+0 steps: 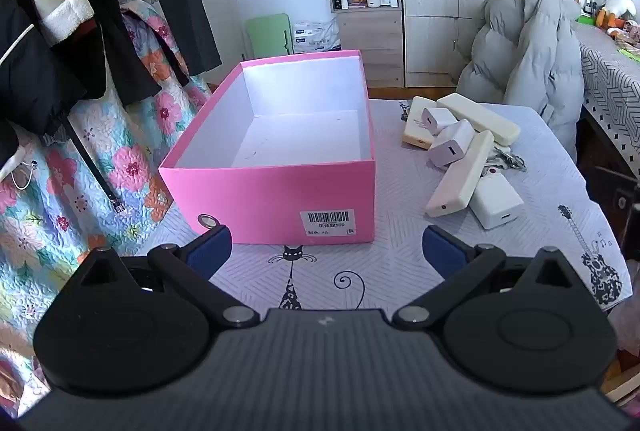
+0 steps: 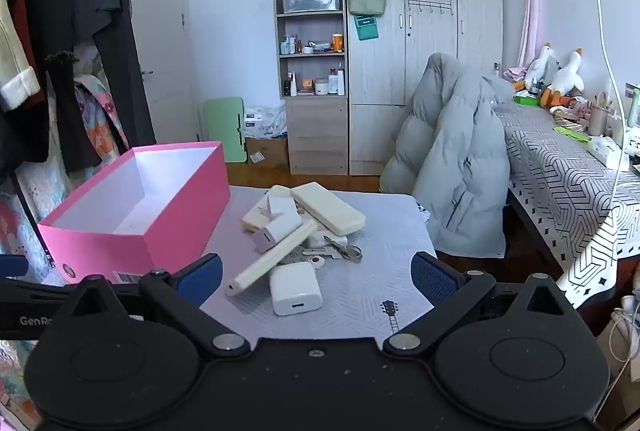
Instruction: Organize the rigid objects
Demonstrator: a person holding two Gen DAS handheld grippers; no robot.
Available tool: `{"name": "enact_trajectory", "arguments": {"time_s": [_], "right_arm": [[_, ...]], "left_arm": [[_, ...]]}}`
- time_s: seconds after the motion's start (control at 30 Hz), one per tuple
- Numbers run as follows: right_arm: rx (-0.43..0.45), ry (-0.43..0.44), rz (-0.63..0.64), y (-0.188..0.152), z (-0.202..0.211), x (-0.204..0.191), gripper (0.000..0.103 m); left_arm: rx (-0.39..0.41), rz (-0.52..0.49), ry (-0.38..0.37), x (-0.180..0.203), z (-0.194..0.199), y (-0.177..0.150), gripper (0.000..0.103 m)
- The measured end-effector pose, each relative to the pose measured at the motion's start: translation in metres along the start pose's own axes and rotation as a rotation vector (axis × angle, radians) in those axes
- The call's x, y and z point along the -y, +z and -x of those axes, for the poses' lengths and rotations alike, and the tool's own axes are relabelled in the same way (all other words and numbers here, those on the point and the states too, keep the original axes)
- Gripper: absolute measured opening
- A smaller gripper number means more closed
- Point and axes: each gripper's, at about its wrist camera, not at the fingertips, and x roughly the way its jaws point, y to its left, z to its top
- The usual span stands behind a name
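On the pink box, a barcode label seemingly reads "40"; both claws gape, gripping nothing.

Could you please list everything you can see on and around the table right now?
shoe box: 1, pink outside, white inside, nothing in it, table's left
power banks: 3, cream, in the pile right of the box
charger plugs: 3, white, same pile
keys: 1 bunch, metal, under the pile
tablecloth: 1, lilac, cat and guitar prints
puffer jacket: 1, grey, over a chair behind the table
left gripper: open, nothing held
right gripper: open, facing the pile
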Motion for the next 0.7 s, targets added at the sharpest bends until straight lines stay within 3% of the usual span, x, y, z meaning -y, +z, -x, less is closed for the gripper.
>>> {"name": "enact_trajectory", "arguments": {"time_s": [0.17,0.33,0.57,0.7], "right_arm": [[-0.002,-0.003,-0.002,0.002,-0.001,-0.003,0.102],[-0.009,-0.015,-0.021,-0.008,-0.002,0.023,0.102],[-0.041,-0.054,-0.007,-0.006,-0.009,0.007,0.102],[-0.05,-0.055,0.003,-0.007,-0.009,0.006,0.102]], "left_arm": [[0.001,0.008,-0.007,-0.001,0.0,0.0,0.103],[0.002,0.002,-0.004,0.004,-0.003,-0.003,0.103],[-0.004,-0.003,-0.016,0.001,-0.002,-0.001,0.103],[0.037,-0.005,-0.041,0.0,0.004,-0.002,0.103]]}}
